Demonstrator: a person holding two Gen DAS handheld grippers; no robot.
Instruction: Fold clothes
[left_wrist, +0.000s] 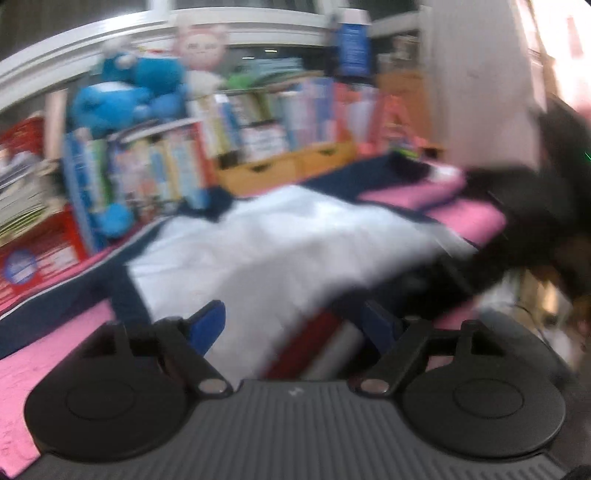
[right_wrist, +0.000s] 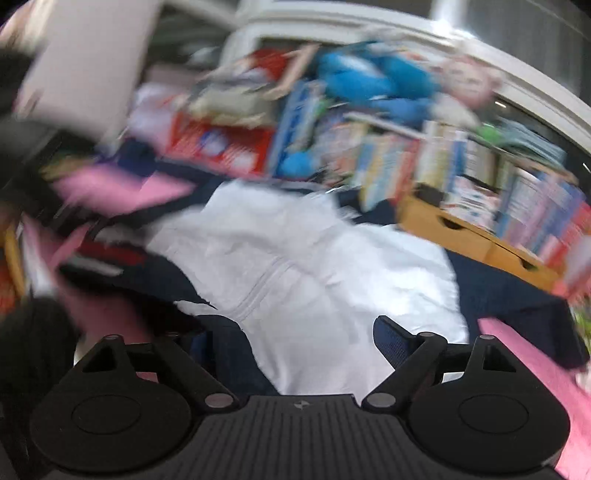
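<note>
- Your left gripper (left_wrist: 295, 321) has its blue fingers spread wide with nothing between them; the near edge of the white garment (left_wrist: 280, 243) lies just ahead of and between the tips, not pinched.
- Your right gripper (right_wrist: 295, 332) is also spread, its fingers either side of the garment's near hem, over the cloth but not closed on it.
- The garment, white with navy sleeves and trim, lies spread on the pink table (left_wrist: 55, 350), roughly flat, with a stitched line down its middle that shows only in the right view.
- Both views are smeared by motion, so I judge you are moving fast. Closing now risks catching one layer only, or missing the edge and dragging the cloth into a bunch.
- A red and white striped part (left_wrist: 317, 343) shows under the garment's near edge in the left view; I cannot tell whether it belongs to it. Pinching it by mistake would skew the fold.
- The left view alone shows the far pink edge and a dark shape at right; the right view alone shows the creases clearly.
- Books (left_wrist: 258, 122) and a blue plush toy (left_wrist: 125, 92) stand close behind; a wide swing could strike them.
</note>
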